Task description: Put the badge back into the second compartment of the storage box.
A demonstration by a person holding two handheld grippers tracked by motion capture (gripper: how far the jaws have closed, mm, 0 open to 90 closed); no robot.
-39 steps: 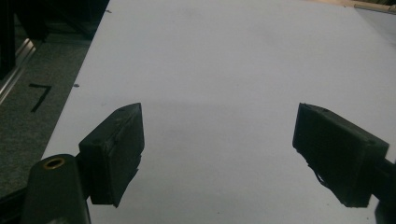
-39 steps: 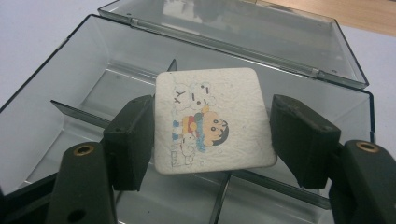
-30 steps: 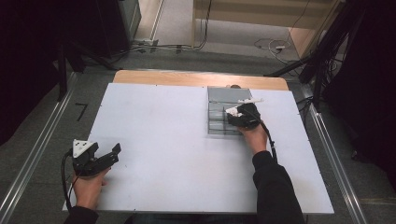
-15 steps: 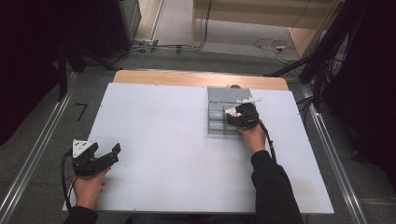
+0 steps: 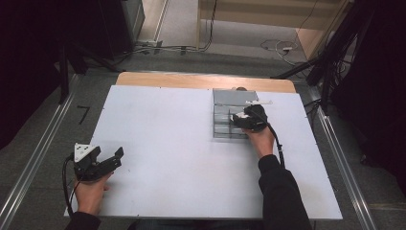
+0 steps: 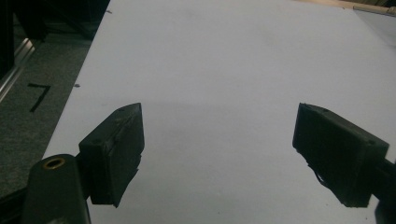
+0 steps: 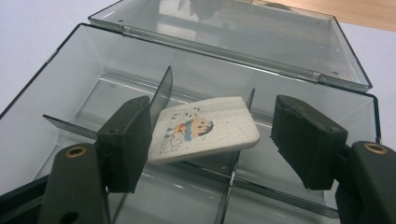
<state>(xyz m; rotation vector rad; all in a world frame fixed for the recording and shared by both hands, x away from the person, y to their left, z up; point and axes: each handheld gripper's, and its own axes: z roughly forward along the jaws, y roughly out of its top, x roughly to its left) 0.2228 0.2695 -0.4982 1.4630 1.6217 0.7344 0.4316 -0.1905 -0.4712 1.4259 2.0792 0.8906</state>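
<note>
Right gripper view: dividers [image 7: 163, 91] around eraser [image 7: 205, 130].

A white table [image 5: 167, 143] fills the middle, with a bare wooden strip [image 5: 191, 80] along its far edge. Grey carpet [image 5: 43, 129] lies to the left, marked with black tape, perhaps a "7" [image 5: 83, 114]. Cables [image 5: 275, 47] trail on the floor beyond, and metal rails [image 5: 33, 163] flank the near sides.
</note>
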